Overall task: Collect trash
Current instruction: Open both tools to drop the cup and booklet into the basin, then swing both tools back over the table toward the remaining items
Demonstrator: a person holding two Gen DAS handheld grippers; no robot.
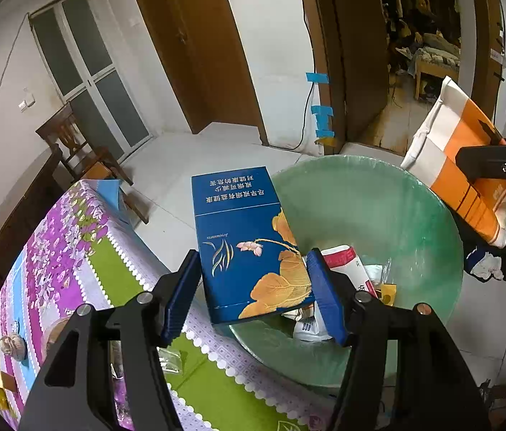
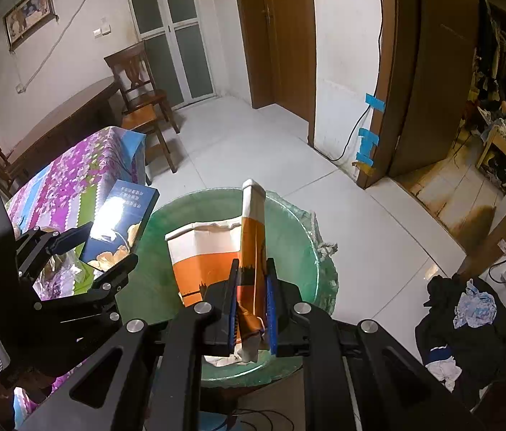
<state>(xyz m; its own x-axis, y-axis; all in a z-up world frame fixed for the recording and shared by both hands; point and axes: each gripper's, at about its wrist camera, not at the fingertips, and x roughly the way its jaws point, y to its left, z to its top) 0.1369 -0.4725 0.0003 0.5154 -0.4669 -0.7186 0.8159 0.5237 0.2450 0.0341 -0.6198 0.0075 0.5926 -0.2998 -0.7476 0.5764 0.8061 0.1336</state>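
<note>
Left wrist view: the green-lined bin (image 1: pixel 414 215) is my landmark, its mouth wide below both claws. My left claw (image 1: pixel 253 294) is clamped on the blue box (image 1: pixel 242 237), which hangs over the bin's near rim beside the floral tablecloth (image 1: pixel 73 251). My right claw (image 2: pixel 251 309) is pinched tight on the orange-and-white paper bag (image 2: pixel 217 251), held above the bin's middle. To drop well, I would let go only with each piece fully inside the rim; the box corner overhangs the table side. Wrappers (image 1: pixel 342 262) already lie inside. Dark clothes (image 2: pixel 464 323) sit on the floor beyond the bin, out of my way.
</note>
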